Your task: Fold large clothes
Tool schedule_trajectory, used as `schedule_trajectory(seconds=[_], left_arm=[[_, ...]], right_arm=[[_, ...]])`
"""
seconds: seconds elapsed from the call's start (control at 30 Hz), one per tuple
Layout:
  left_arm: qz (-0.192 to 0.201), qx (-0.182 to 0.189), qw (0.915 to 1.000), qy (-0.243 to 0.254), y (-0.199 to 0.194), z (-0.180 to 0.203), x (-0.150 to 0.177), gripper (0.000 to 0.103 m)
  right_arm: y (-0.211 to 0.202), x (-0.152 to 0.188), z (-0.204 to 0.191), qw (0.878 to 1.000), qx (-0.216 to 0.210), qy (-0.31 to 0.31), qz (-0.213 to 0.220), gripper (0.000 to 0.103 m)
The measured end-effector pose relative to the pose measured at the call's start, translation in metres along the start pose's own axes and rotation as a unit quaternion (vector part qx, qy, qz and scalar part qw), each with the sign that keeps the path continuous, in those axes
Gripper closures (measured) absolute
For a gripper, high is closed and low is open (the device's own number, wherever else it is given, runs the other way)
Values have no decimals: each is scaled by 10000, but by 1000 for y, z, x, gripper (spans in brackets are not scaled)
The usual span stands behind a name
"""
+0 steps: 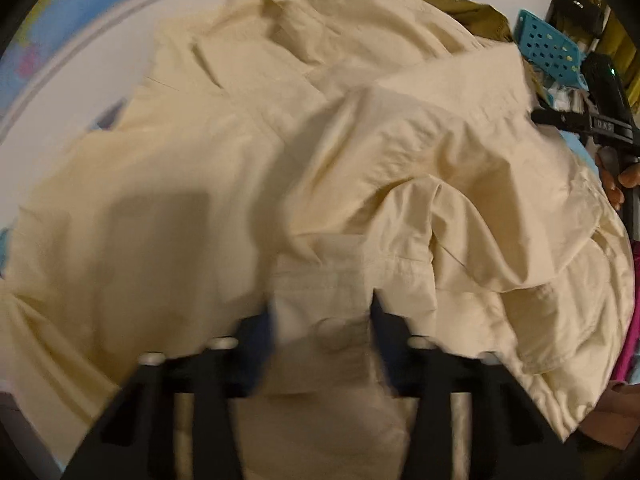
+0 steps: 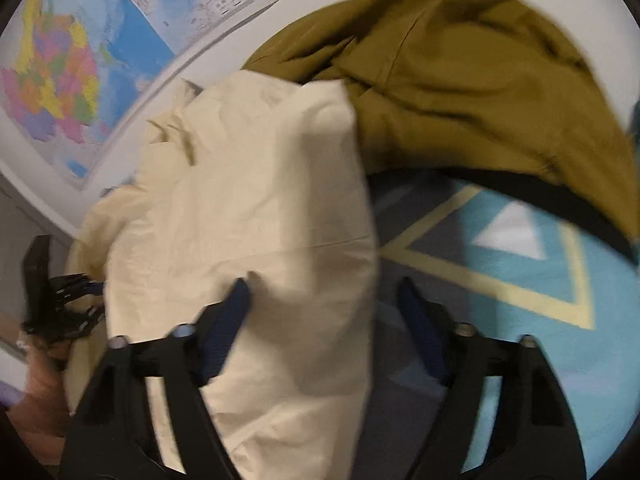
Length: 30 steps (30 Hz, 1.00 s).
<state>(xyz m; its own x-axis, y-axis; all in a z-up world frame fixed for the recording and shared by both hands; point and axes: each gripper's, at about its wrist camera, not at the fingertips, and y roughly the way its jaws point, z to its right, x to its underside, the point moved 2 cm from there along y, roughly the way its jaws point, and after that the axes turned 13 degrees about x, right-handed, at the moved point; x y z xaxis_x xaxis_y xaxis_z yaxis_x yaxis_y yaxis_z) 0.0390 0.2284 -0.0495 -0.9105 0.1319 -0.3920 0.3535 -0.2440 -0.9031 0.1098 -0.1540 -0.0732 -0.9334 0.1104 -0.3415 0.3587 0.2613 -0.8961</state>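
Note:
A large cream jacket (image 1: 248,168) lies crumpled and fills the left wrist view. My left gripper (image 1: 322,312) has a cuff or hem strip of the cream jacket between its fingers and is shut on it. In the right wrist view the cream jacket (image 2: 248,208) lies to the left. My right gripper (image 2: 324,292) is open, its left finger (image 2: 236,300) over the cream cloth and its right finger over the rug, holding nothing. My right gripper's body also shows at the right edge of the left wrist view.
An olive-brown garment (image 2: 460,80) lies heaped beyond the cream jacket. A blue patterned rug (image 2: 520,288) is underneath. A world map (image 2: 80,80) hangs on the white wall at left. A teal perforated basket (image 1: 552,44) stands at the far right.

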Motion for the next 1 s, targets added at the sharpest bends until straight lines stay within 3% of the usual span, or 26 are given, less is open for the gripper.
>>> schedule_trajectory(seconds=[0.07,0.17,0.23,0.27,0.3,0.33,0.43,0.57,0.67,0.73,0.77,0.8,0.87,0.93,1.0], left_arm=[[273,-291,9991,106,-20,-9,-2,72],[566,-618,9962,236,-47,-20,-1,72],[585,-872,9940,300,-54,-25,1,69],[549,-1007,9931,241,-54,-31,0,48],[534,-1178,9916,91,-54,-39,1,39],[586,-1193,9911,-8,-54,-43,0,40],[590,-522,9966,-229,-51,-54,5,33],[455,-310,9981,-288,-40,-45,6,26],[337,-294,9986,-292,-31,-45,6,29],[269,-393,9985,-269,-23,-45,4,50],[213,-469,9983,-273,-20,-46,4,66],[193,-622,9975,-292,-18,-48,4,73],[253,-699,9964,-398,-20,-51,3,73],[524,-649,9952,-519,-33,-52,5,72],[797,-700,9930,-525,-49,-50,9,57]], right_arm=[[0,0,-2,9998,-198,-49,71,79],[-16,-4,1,9985,-323,-77,439,96],[-20,-5,8,9983,-298,29,493,97],[-16,-6,11,9989,-166,62,436,97],[-11,-7,12,9993,-55,23,367,97],[-7,-5,13,9995,15,22,316,95],[-1,-5,13,9990,376,45,238,80],[-36,-6,-11,9909,977,-237,895,79],[-68,-3,-45,9846,836,-517,1447,72],[-76,0,-67,9830,556,-781,1568,72],[-75,4,-86,9816,415,-1005,1572,70],[-71,7,-106,9808,210,-1244,1490,70],[-55,15,-147,9756,-280,-1821,1194,70],[-36,22,-179,9695,-508,-2214,918,70],[-12,37,-211,9587,-591,-2711,624,71]])
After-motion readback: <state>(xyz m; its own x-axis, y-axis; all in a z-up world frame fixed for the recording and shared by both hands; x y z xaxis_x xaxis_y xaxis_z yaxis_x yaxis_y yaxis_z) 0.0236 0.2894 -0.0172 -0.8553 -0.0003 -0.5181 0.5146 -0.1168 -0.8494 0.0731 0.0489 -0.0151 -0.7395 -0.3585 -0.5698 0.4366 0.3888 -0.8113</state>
